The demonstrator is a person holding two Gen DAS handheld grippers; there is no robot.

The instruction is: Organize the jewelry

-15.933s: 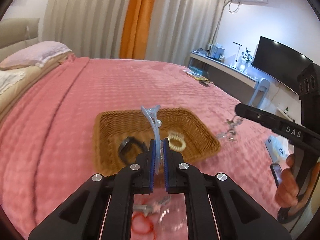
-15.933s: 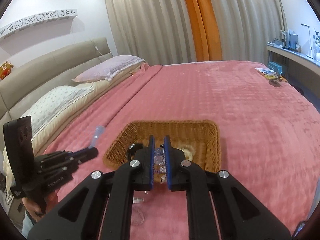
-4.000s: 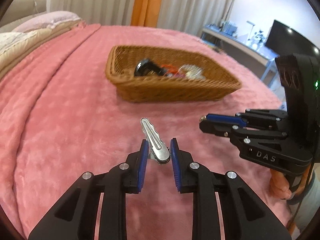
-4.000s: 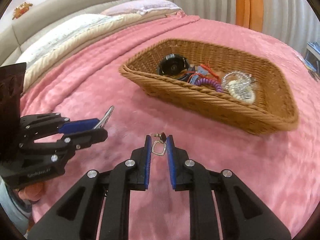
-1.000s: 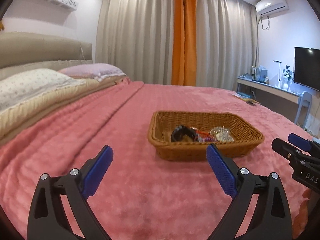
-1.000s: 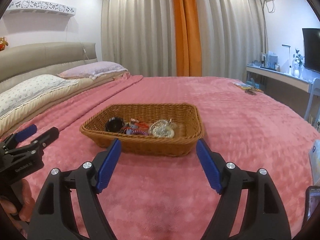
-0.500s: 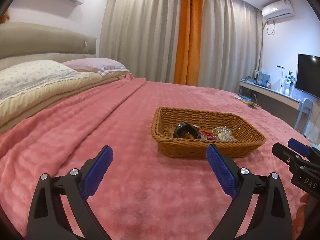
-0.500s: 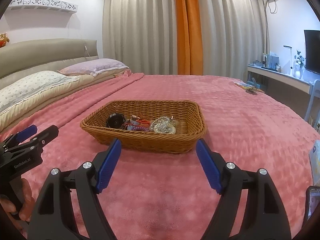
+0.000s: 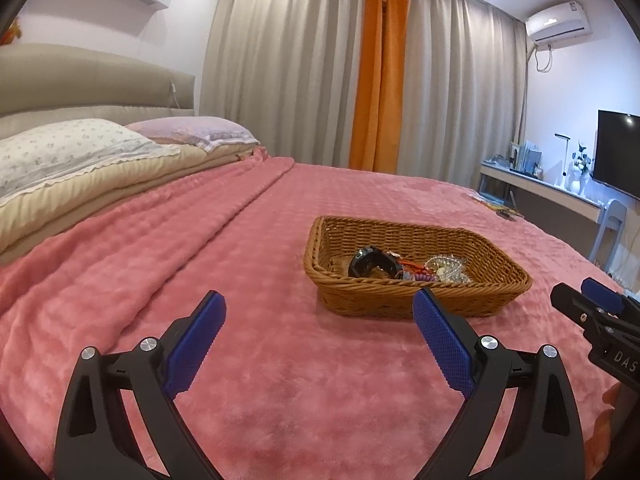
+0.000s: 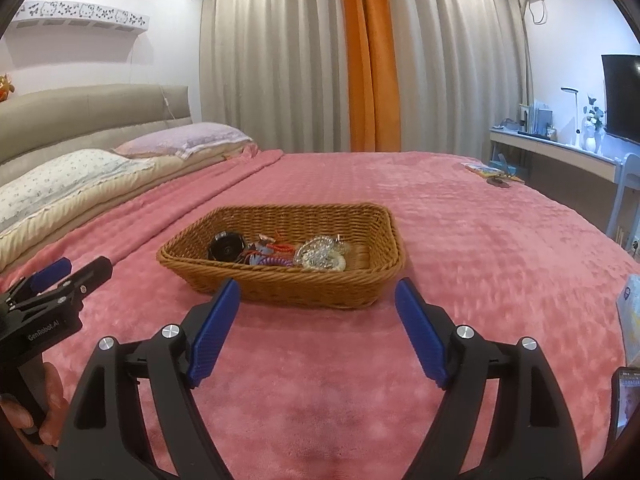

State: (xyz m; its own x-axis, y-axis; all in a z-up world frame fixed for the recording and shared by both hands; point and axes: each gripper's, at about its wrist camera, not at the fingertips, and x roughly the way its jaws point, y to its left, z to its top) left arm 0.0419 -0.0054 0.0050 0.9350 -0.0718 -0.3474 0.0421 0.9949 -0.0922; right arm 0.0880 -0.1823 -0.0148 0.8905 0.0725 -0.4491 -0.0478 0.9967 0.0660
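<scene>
Jewelry (image 10: 280,254) lies gathered in the basket (image 10: 288,284) ahead of both tools; left hand-held gripper (image 9: 316,320) and right hand-held gripper (image 10: 316,308) are released, empty; bed (image 10: 480,240) shows no loose pieces; task appears complete.

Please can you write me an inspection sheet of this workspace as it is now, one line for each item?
Surface: pink plush bedspread, lying flat.
Job's things: brown woven wicker basket holds a black round watch, purple coil hair tie, red cord piece and silvery beaded jewellery.
Clutter: small items at the far bed edge.
Grippers: left gripper and right gripper open, empty, short of the basket.
Cables: nothing seen on the bed.
Surroundings: pillows, grey and orange curtains, desk, dark screen.
</scene>
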